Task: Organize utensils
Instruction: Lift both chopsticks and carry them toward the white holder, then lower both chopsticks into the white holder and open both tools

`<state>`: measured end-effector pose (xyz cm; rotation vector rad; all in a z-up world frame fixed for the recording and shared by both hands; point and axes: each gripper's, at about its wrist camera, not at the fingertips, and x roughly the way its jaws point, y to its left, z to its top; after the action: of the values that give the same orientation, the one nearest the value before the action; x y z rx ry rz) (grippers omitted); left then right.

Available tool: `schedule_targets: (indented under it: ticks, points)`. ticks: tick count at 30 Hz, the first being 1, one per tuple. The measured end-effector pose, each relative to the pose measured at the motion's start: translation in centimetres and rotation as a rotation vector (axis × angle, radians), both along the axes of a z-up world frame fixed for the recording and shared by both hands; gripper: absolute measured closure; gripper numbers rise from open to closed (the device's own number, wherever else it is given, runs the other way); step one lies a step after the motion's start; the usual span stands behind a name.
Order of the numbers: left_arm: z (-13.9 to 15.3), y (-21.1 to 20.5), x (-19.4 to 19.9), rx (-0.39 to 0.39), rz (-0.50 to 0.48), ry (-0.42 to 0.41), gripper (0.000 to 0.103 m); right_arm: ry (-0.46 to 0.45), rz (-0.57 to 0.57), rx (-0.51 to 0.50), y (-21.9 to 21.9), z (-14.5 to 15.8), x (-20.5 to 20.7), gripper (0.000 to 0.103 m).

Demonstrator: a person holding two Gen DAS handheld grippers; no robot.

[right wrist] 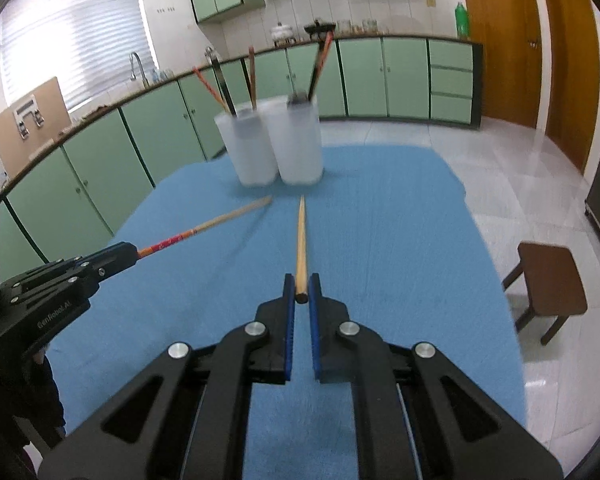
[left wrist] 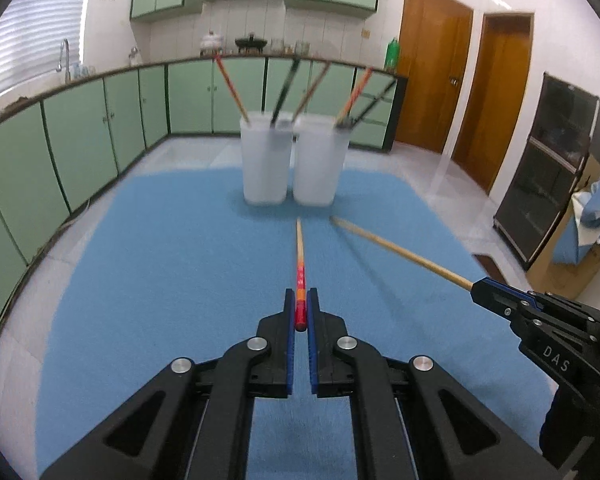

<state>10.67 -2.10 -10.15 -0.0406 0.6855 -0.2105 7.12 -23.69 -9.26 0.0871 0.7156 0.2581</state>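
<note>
**Two chopsticks pinched by their butts**

Left hand-held gripper (left wrist: 300,312) pinches red-handled chopstick (left wrist: 300,264); right hand-held gripper (right wrist: 301,294) pinches plain chopstick (right wrist: 301,240). Tips point ahead toward the two cups (left wrist: 266,160), likely for tip-first dropping, above blue worktop (left wrist: 160,260).

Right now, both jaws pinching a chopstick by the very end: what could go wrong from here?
1. The left gripper holds the red chopstick only at its butt, so it may pivot or slip.
2. Same for the right gripper and the plain chopstick.
3. Both cups already hold leaning chopsticks, so a tip could snag or tip a cup.
</note>
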Motion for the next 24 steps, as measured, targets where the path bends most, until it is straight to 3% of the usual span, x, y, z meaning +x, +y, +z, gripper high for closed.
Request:
schedule_targets:
  ticks: [12, 24]
  points:
    - [7.6, 1.3, 1.7, -0.002, -0.041, -0.167, 0.098, -0.142, 0.062, -0.032, 0.4, 8.0, 2.0, 0.097]
    - [11.6, 1.0, 4.1, -0.004, -0.117, -0.212, 0.098, -0.189, 0.165, -0.07, 2.0, 14.0, 5.4, 0.097]
